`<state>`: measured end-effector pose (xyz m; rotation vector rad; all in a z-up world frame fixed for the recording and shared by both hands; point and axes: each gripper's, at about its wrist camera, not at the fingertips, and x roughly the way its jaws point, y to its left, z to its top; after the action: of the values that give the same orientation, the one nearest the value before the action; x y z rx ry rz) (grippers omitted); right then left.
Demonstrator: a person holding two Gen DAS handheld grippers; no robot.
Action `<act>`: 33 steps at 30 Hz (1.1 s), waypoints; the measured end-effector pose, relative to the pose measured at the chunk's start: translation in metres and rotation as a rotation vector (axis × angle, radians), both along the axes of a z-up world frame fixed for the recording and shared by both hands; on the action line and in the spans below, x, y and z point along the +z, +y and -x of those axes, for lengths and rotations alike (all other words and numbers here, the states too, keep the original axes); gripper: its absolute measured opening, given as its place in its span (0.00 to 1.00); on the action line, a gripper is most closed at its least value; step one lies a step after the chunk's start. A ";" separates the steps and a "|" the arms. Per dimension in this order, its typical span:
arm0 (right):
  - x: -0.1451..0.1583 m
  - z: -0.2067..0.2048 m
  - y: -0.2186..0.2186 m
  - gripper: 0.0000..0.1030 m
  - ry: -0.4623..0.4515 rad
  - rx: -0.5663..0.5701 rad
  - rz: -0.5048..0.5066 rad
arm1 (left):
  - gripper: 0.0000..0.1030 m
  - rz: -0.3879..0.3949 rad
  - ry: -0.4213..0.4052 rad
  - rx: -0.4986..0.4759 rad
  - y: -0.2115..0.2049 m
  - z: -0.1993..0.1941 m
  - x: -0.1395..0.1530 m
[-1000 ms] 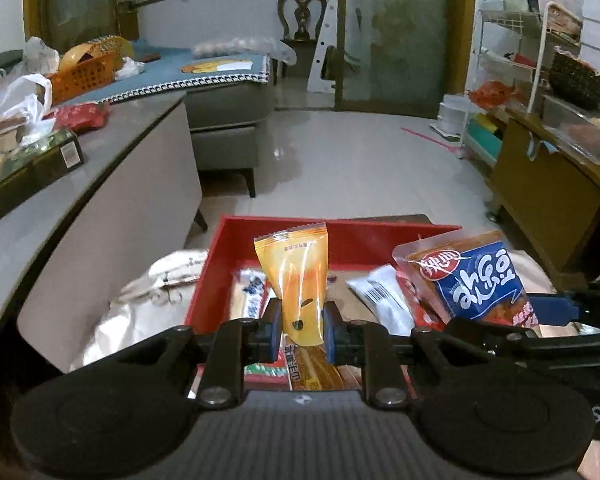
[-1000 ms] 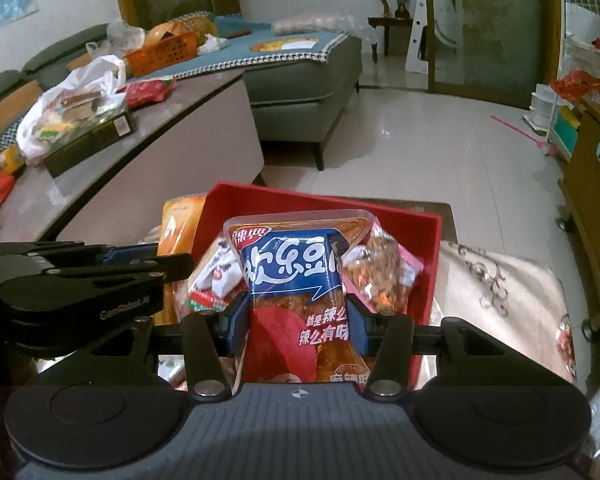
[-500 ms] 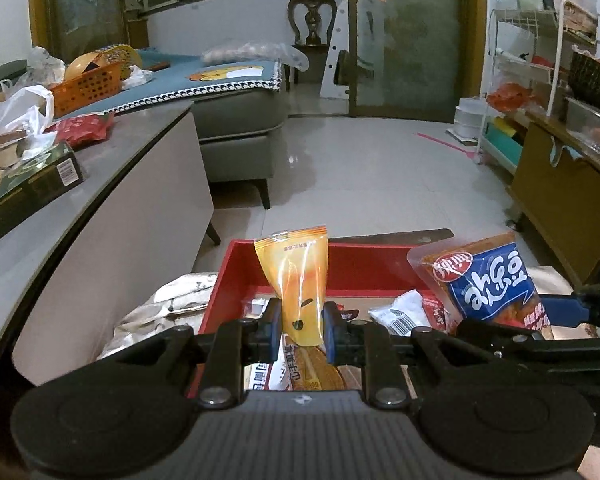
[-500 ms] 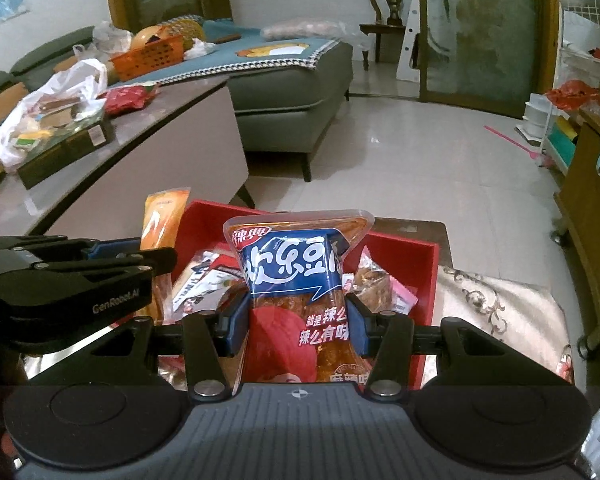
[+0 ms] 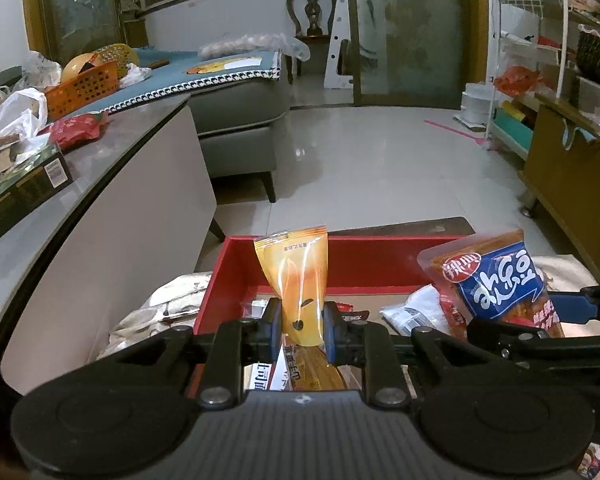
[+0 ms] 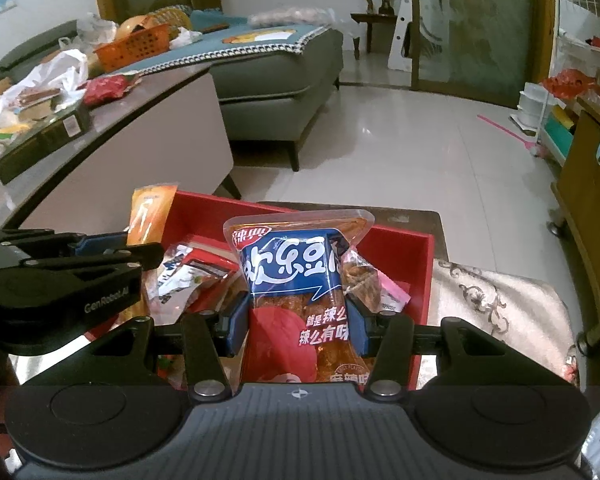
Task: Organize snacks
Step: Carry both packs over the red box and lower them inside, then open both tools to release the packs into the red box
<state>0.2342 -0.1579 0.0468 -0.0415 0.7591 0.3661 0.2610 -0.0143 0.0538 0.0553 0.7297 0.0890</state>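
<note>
Both grippers have drawn back from the red tray [image 5: 356, 266] and sunk a little, carrying their packets with them. In the left wrist view the tray now lies lower in the picture, with more floor [image 5: 380, 160] showing beyond it, and the orange packet [image 5: 300, 280] stands against the tray's far wall. In the right wrist view the blue packet [image 6: 296, 280] sits lower too, and the tray's far rim is seen above it.

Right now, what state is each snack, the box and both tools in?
Left tool: shut on orange packet.
Orange packet: upright, held above the box.
Right tool: shut on blue-label pouch.
Blue-label pouch: upright, held above the box.
Red box: open, holding several loose snacks.
</note>
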 end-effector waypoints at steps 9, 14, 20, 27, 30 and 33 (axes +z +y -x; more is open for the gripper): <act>-0.008 -0.005 0.003 0.56 0.014 -0.005 0.010 | 0.16 -0.001 0.012 0.008 0.000 -0.007 -0.008; -0.010 -0.007 0.003 0.56 0.018 -0.009 0.010 | 0.17 -0.002 0.016 0.014 0.000 -0.008 -0.011; -0.011 -0.006 0.002 0.56 0.017 -0.009 0.011 | 0.17 0.003 0.024 0.019 0.000 -0.009 -0.014; -0.011 -0.006 0.001 0.56 0.012 -0.014 0.011 | 0.19 0.004 0.027 0.024 0.002 -0.012 -0.016; -0.014 -0.009 0.001 0.59 0.020 -0.016 0.017 | 0.21 -0.003 0.025 0.025 0.002 -0.011 -0.016; -0.016 -0.011 0.002 0.61 0.025 -0.012 0.022 | 0.24 0.009 0.029 0.031 0.002 -0.011 -0.015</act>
<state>0.2451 -0.1556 0.0308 -0.0533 0.7875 0.3474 0.2724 -0.0122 0.0390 0.0366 0.7601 0.1144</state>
